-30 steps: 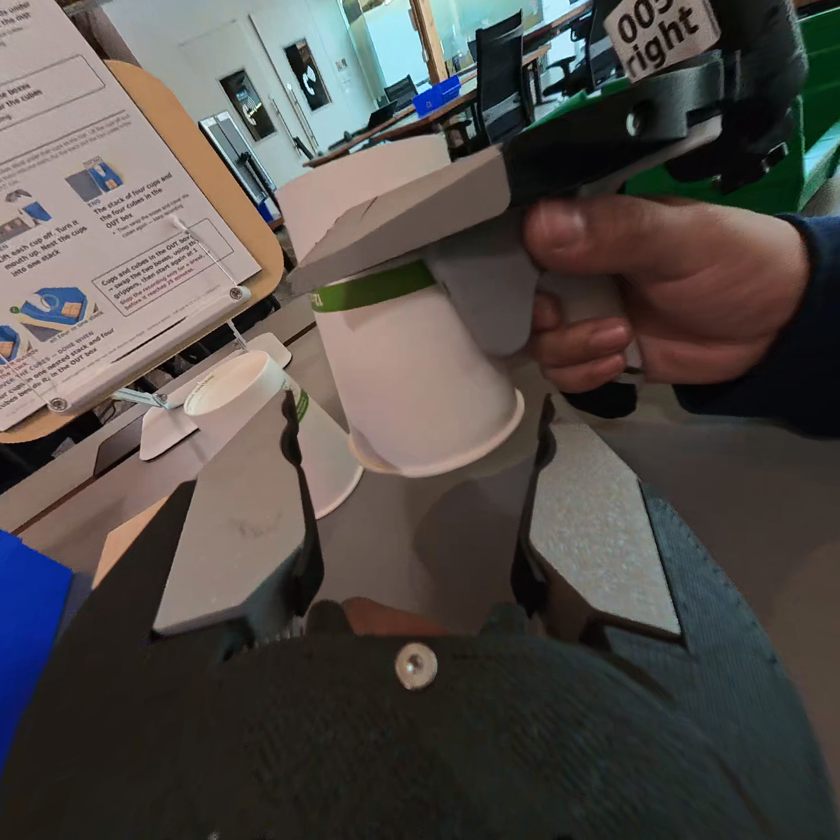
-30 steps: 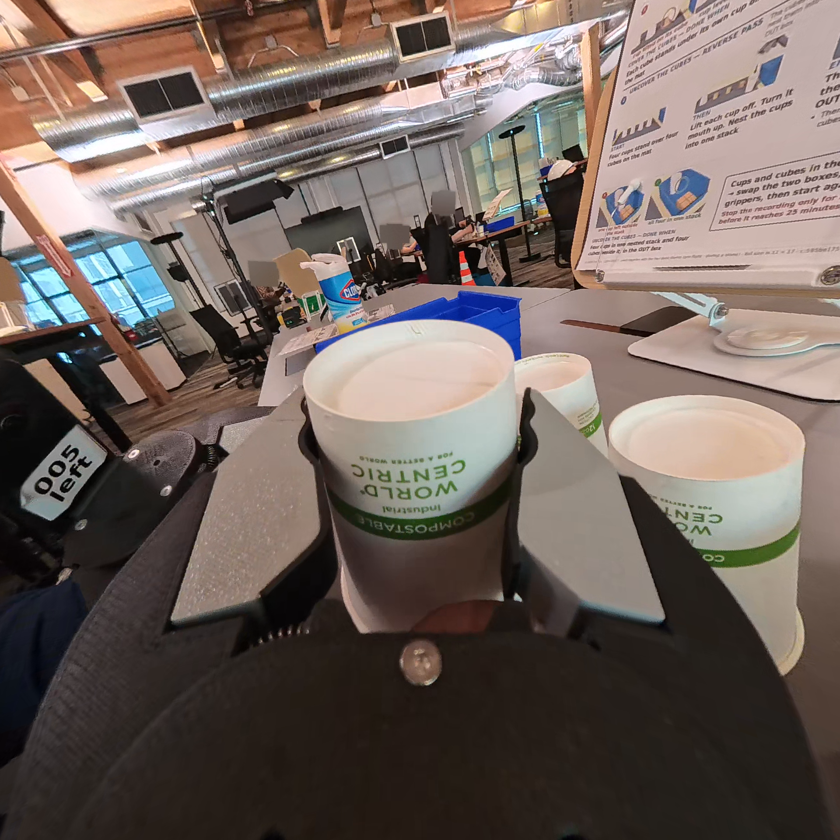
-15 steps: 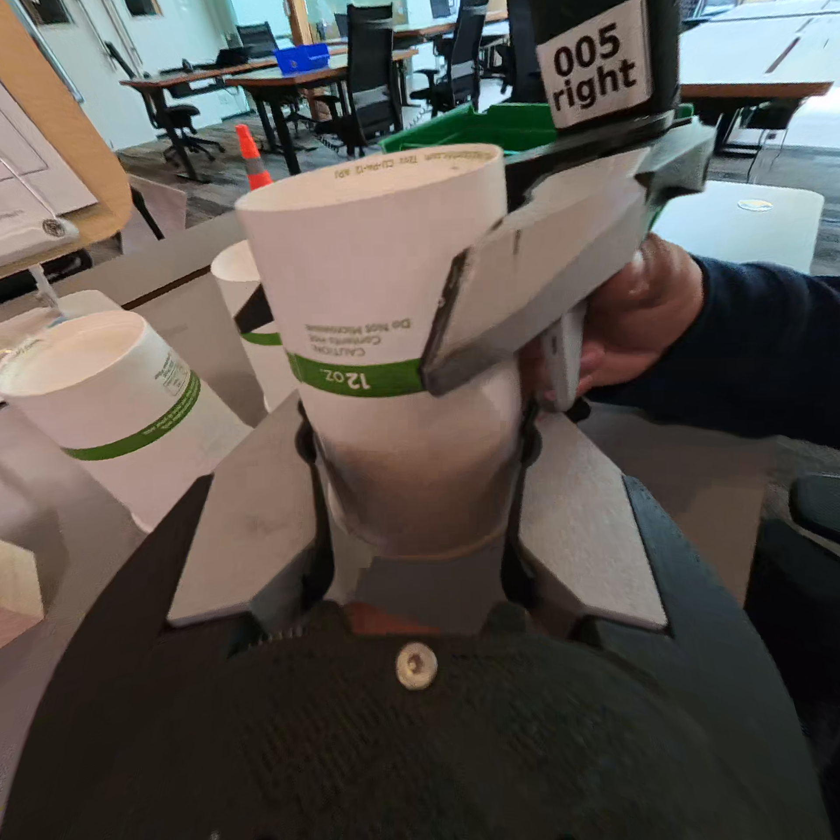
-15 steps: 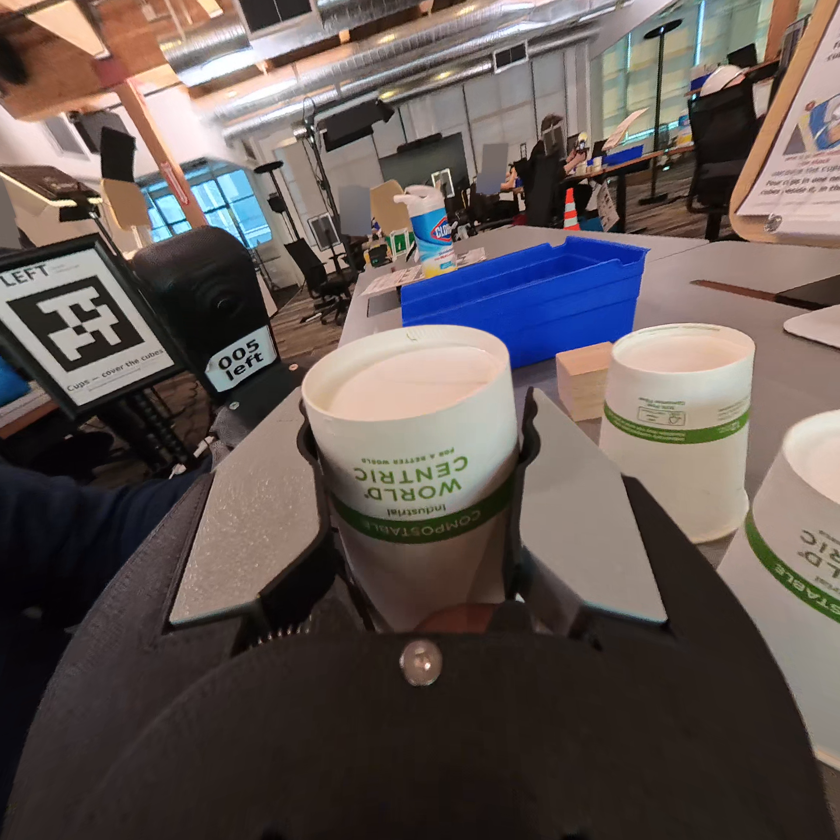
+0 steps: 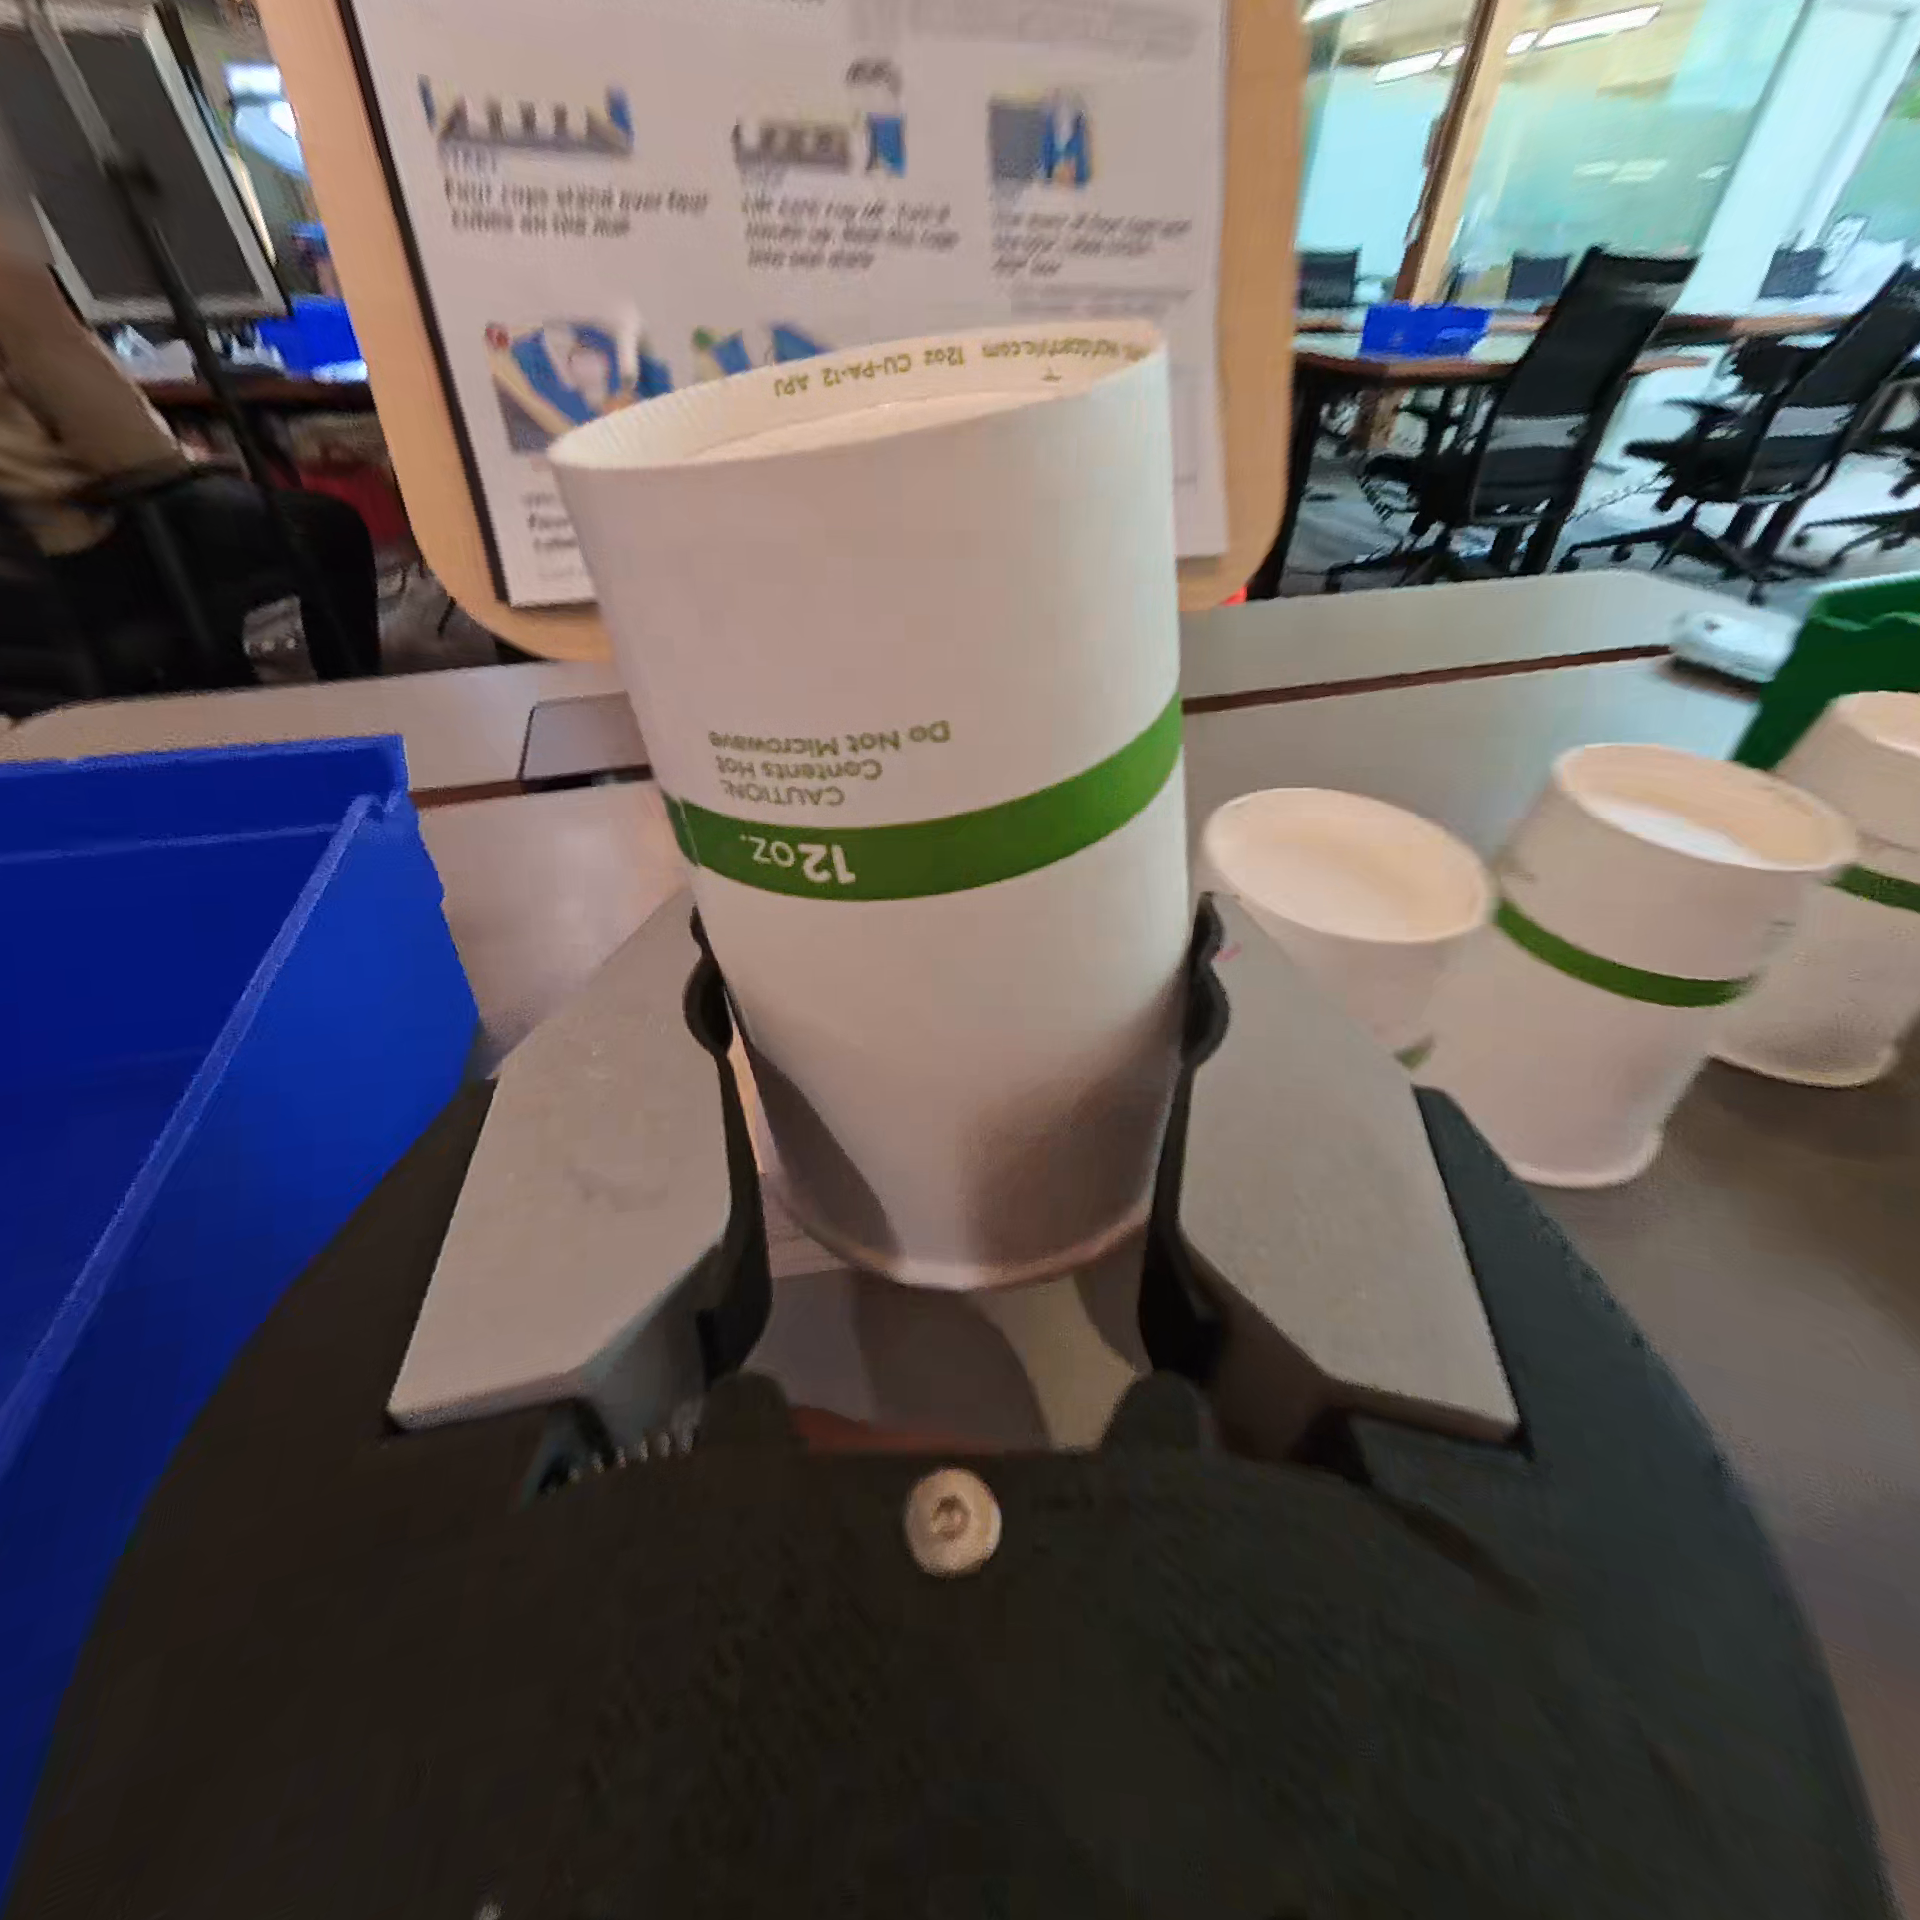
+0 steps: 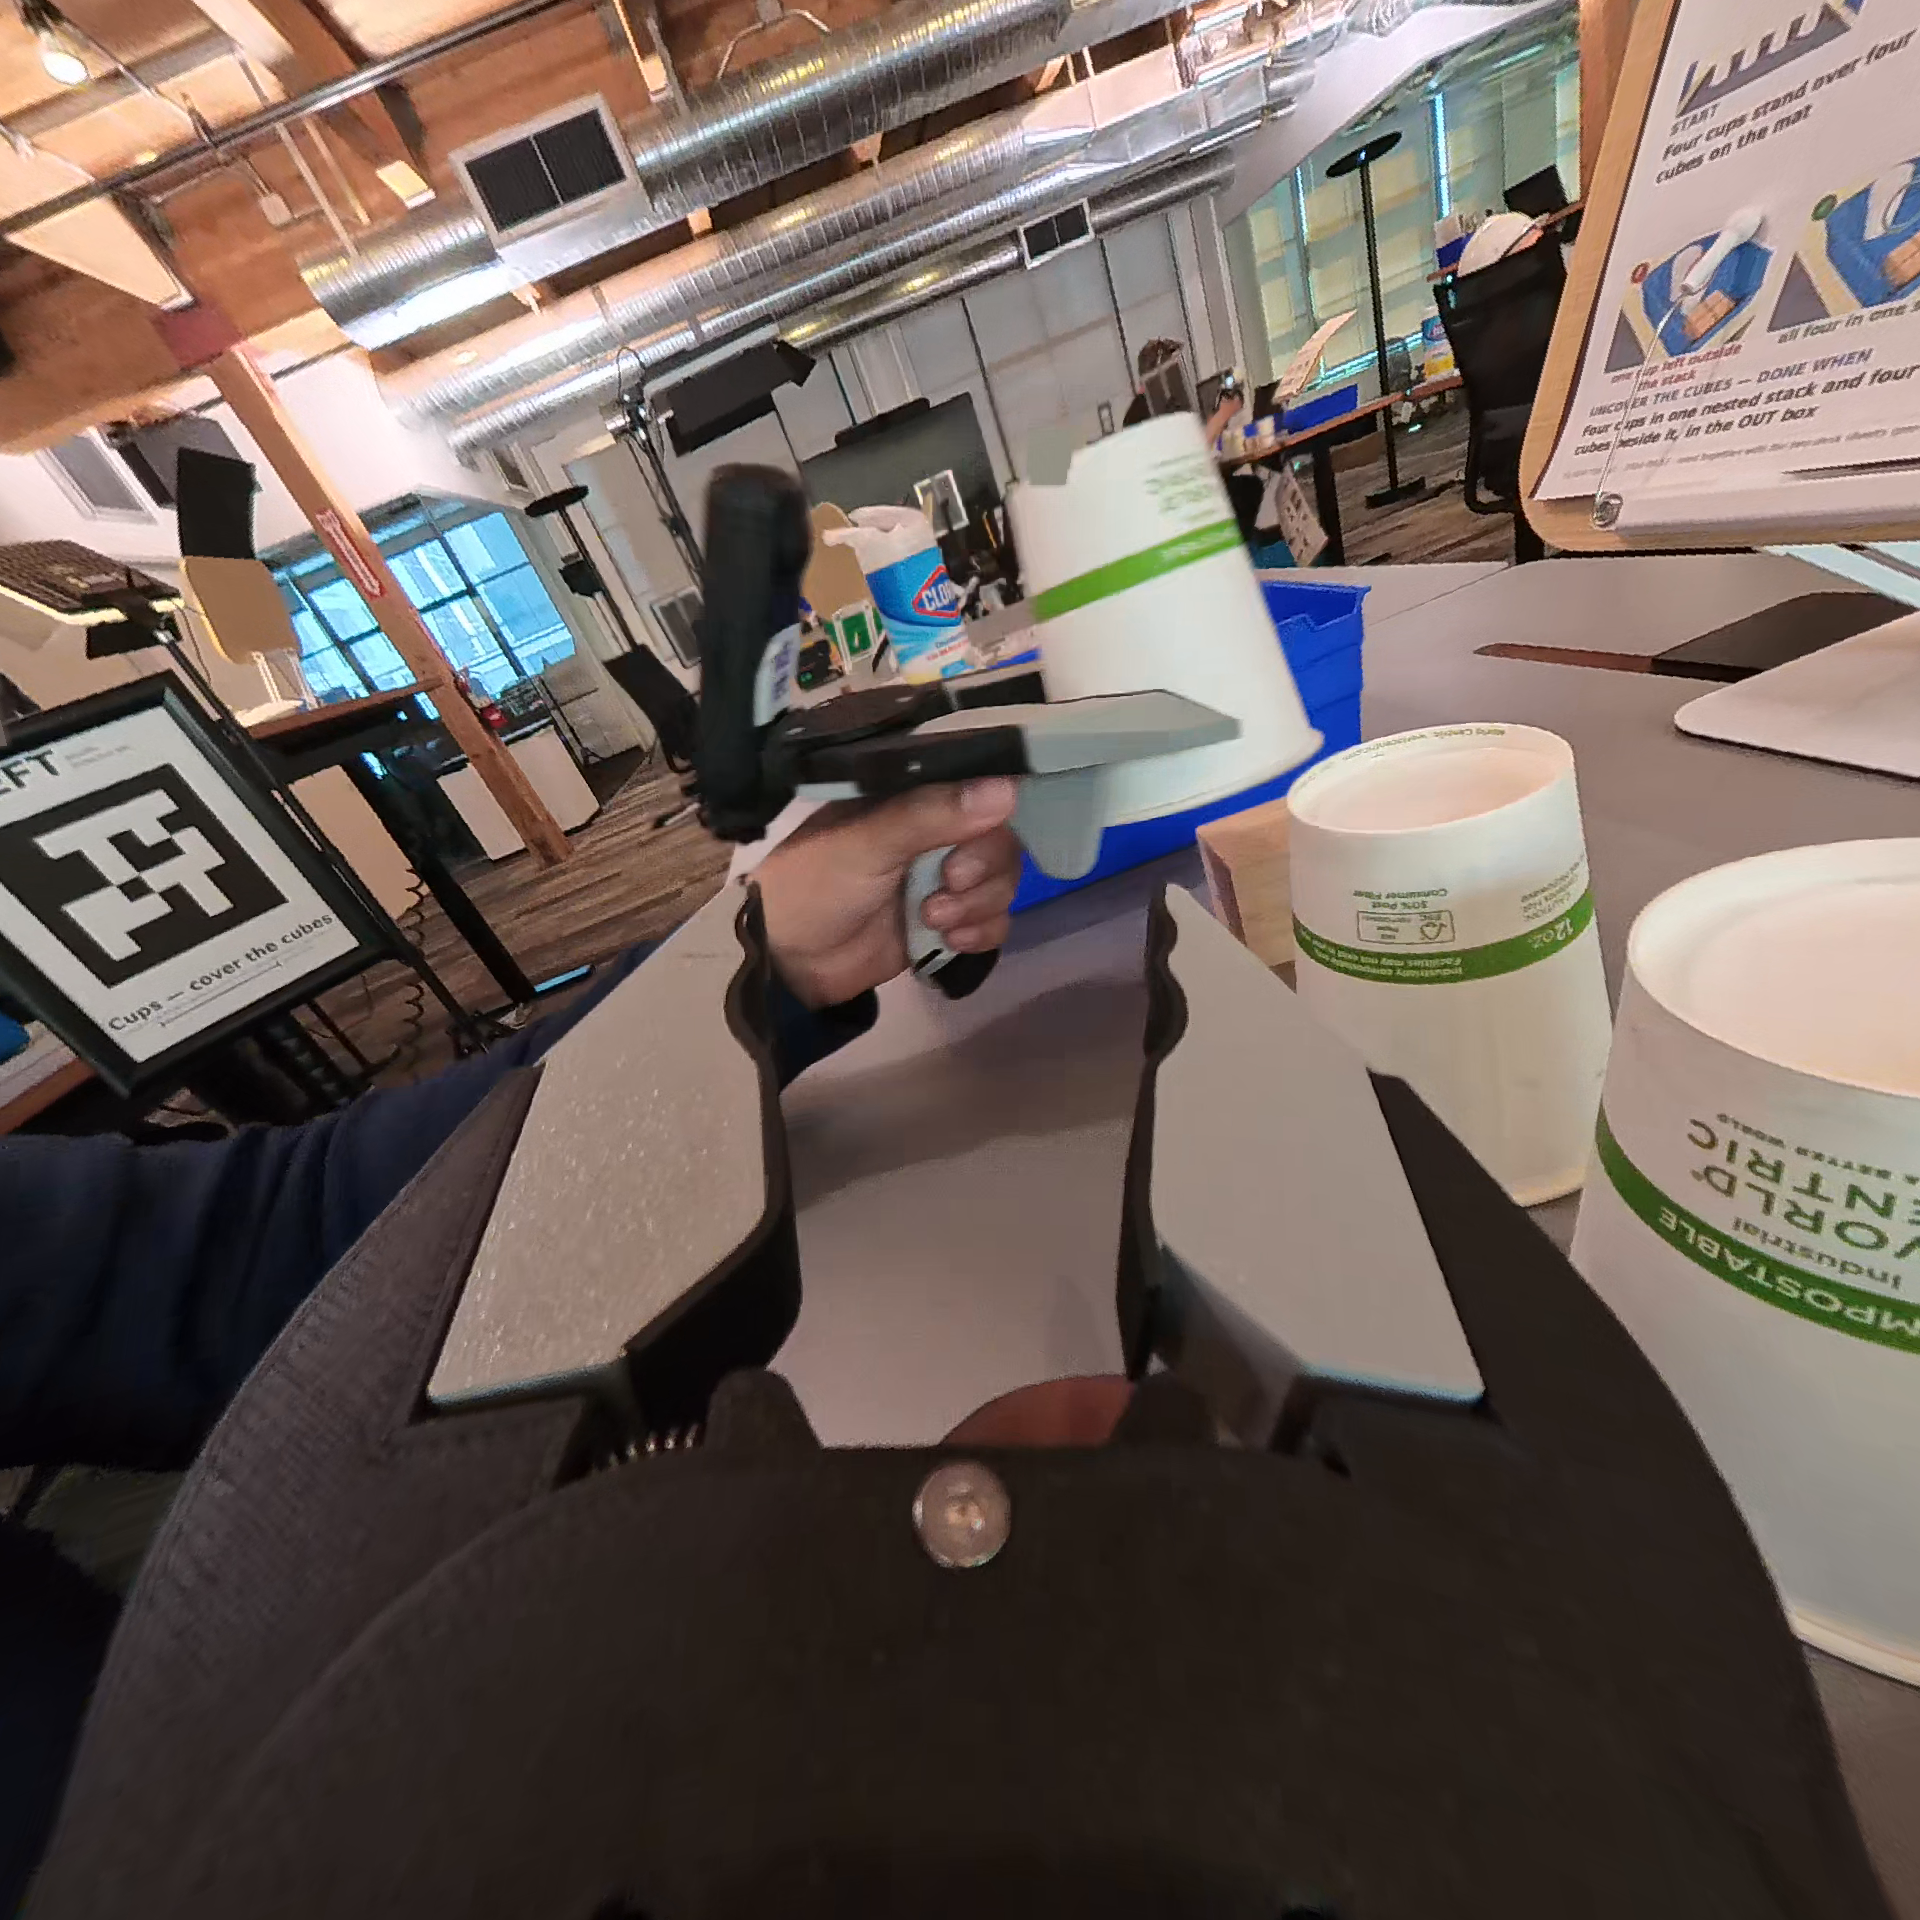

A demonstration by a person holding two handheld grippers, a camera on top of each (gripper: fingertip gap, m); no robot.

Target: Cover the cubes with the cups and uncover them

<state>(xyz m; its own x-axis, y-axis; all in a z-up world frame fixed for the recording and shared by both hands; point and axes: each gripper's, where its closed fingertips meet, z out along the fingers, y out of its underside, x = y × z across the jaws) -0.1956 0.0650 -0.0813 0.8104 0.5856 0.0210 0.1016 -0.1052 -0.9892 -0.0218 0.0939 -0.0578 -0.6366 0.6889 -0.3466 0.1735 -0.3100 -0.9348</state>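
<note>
Since the earlier frame, the inverted paper cup (image 5: 914,831) is passing from the right gripper (image 6: 956,977), now standing open and bare, to the left gripper (image 5: 951,997), clamping near its rim above the surface (image 5: 1714,1299). Light, thin-walled, crushable: gripping gently, low on the wall, is advisable.

Silver air ducts (image 6: 831,208) run under the wooden ceiling (image 6: 312,62). Below the ducts stand big windows (image 6: 436,623), desks and black office chairs (image 5: 1538,457).

A white paper cup with a green band (image 5: 914,790) is held upside down above the grey bench (image 5: 1714,1299); a blue plastic bin (image 5: 187,987) is set to its left, three more upturned white paper cups (image 5: 1621,966) to its right
</note>
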